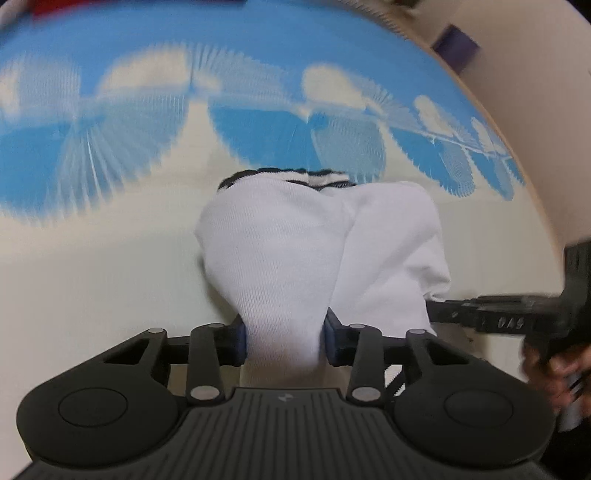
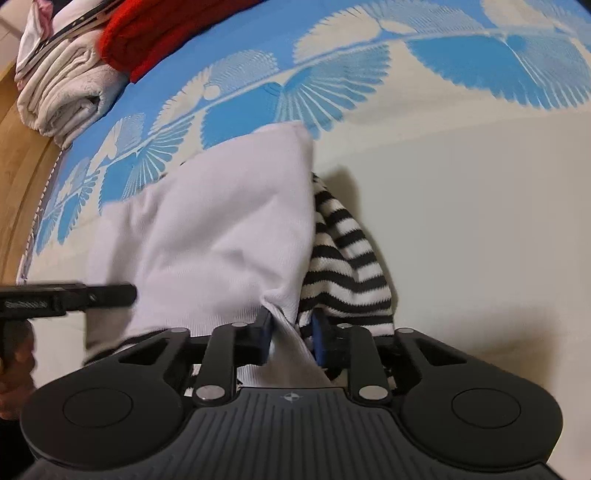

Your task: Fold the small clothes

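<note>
A small white garment (image 1: 295,251) with a black-and-white striped part (image 2: 343,254) is held up over the blue-and-cream patterned bedspread (image 1: 110,258). My left gripper (image 1: 284,339) is shut on one white corner of it. My right gripper (image 2: 291,332) is shut on another corner, where white cloth (image 2: 221,229) and striped cloth meet. Each gripper shows at the edge of the other's view: the right one in the left wrist view (image 1: 491,317), the left one in the right wrist view (image 2: 74,295). The striped edge peeks out behind the white cloth in the left wrist view (image 1: 288,175).
A folded grey-white towel (image 2: 62,96) and a red cloth (image 2: 155,33) lie at the far left corner of the bedspread (image 2: 461,221). A wooden edge (image 2: 22,155) runs along the left side. A pale wall and a dark purple object (image 1: 456,46) lie beyond the bed's right edge.
</note>
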{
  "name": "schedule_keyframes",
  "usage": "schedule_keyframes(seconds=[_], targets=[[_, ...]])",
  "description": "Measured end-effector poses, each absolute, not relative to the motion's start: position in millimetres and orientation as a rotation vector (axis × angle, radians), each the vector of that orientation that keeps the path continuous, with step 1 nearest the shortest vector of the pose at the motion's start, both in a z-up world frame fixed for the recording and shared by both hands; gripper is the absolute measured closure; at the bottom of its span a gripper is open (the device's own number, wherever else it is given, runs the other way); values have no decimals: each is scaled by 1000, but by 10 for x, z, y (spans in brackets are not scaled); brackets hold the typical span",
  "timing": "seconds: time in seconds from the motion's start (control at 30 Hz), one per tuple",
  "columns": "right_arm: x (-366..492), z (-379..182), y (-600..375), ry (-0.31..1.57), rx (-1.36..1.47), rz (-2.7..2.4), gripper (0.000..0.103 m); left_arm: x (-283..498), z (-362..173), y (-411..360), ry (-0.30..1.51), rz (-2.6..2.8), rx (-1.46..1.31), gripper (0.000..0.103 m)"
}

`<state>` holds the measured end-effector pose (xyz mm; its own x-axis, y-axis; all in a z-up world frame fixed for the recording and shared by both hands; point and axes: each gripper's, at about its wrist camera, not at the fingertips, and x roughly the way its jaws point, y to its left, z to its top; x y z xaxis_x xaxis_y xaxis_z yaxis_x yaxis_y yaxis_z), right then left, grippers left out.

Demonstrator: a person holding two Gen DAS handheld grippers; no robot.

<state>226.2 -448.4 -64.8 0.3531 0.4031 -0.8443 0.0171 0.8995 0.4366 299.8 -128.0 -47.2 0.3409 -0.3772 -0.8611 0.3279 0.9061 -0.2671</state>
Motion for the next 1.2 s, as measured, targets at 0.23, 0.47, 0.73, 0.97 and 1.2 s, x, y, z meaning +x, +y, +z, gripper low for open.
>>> schedule_keyframes(seconds=[0.23, 0.47, 0.73, 0.97, 1.2], targets=[[2546, -338, -4146, 992, 483, 327, 91, 3224, -104, -866, 949, -344, 28, 55], [2740, -200, -4064, 911, 480, 169, 88, 3292, 73, -470, 912, -265, -83, 50], [2674, -151, -3844, 937, 365, 345, 79, 3015, -217, -830, 1105, -466, 100, 51], [2718, -666, -3736, 1218, 128, 202, 79, 2850, -330, -991, 1122, -461, 241, 43], [2688, -751, -3793, 1253, 136, 208, 78, 2785, -479, -816, 1217, -476, 267, 51]])
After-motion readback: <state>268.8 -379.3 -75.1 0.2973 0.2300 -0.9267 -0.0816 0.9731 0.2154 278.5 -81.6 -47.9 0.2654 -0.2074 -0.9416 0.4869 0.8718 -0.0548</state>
